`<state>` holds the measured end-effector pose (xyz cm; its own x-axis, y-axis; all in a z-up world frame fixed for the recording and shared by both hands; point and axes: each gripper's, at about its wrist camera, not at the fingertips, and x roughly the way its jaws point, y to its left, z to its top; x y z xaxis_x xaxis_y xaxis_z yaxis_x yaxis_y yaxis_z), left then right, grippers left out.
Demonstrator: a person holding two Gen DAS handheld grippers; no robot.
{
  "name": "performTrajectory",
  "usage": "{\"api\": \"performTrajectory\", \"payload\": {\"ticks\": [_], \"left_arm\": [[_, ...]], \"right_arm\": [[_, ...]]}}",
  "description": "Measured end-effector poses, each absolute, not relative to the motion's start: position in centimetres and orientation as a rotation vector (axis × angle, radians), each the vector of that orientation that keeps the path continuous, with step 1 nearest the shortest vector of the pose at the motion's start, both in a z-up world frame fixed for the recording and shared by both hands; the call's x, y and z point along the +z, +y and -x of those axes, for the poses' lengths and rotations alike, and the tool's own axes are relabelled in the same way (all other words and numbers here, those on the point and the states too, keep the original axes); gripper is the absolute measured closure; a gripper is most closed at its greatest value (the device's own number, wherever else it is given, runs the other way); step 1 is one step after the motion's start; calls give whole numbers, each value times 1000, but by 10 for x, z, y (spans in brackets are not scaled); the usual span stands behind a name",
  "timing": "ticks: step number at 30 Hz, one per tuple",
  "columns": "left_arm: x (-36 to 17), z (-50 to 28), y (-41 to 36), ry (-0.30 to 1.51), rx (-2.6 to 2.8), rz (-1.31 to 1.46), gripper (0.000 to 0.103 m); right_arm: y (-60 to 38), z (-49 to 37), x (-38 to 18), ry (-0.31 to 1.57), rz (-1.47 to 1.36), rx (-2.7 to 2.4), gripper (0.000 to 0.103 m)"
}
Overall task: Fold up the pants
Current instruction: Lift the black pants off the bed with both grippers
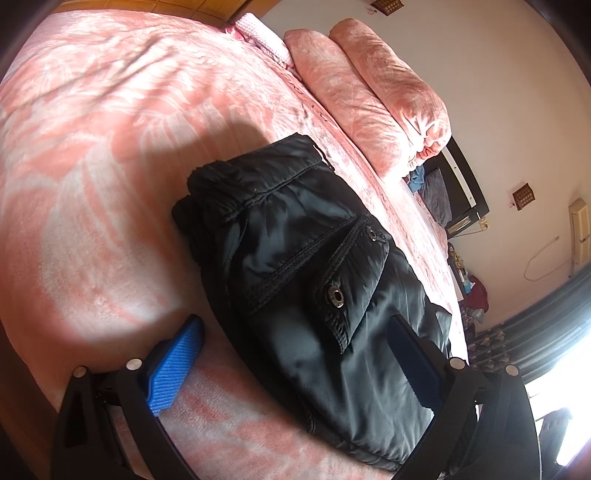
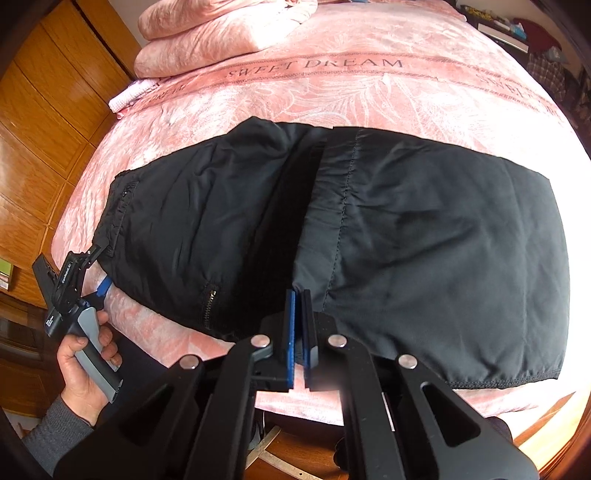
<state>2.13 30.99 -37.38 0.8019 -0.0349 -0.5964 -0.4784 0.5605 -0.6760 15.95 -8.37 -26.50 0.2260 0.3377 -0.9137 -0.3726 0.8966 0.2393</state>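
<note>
Black padded pants point(image 2: 424, 240) lie across the pink bed point(image 2: 332, 99), waistband end to the left. The left wrist view shows the waist end with its flap pocket and snaps point(image 1: 314, 266). My left gripper point(image 1: 295, 343) is open, its blue-padded fingers point(image 1: 173, 369) straddling the waist end near the bed edge; it also shows in the right wrist view point(image 2: 92, 273), held by a hand. My right gripper point(image 2: 299, 299) is shut on a raised fold of the pants at the near edge, mid-length.
Folded pink quilts point(image 2: 221, 33) are stacked at the head of the bed, also in the left wrist view point(image 1: 369, 96). A wooden wardrobe point(image 2: 44, 122) stands left. Cluttered shelves point(image 1: 461, 229) and a curtain point(image 1: 535, 325) lie beyond the bed.
</note>
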Motion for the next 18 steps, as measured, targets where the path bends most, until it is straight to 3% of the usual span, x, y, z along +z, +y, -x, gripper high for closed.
{"api": "performTrajectory", "payload": {"ticks": [5,9,14,18], "left_arm": [[-373,-21,310,600,271,962,4],[-374,-21,311,599,280,962,4],[-374,-19,310,592,298,972,4],[-373,-17,309,586,308,991,4]], "right_arm": [[-75,-159,-282,1273,106,510,95],[-70,-157,-272,1266,150,574,56],[-76,-157,-244,1194,159,600,55],[-87,-173,-259,1241,162,537,55]]}}
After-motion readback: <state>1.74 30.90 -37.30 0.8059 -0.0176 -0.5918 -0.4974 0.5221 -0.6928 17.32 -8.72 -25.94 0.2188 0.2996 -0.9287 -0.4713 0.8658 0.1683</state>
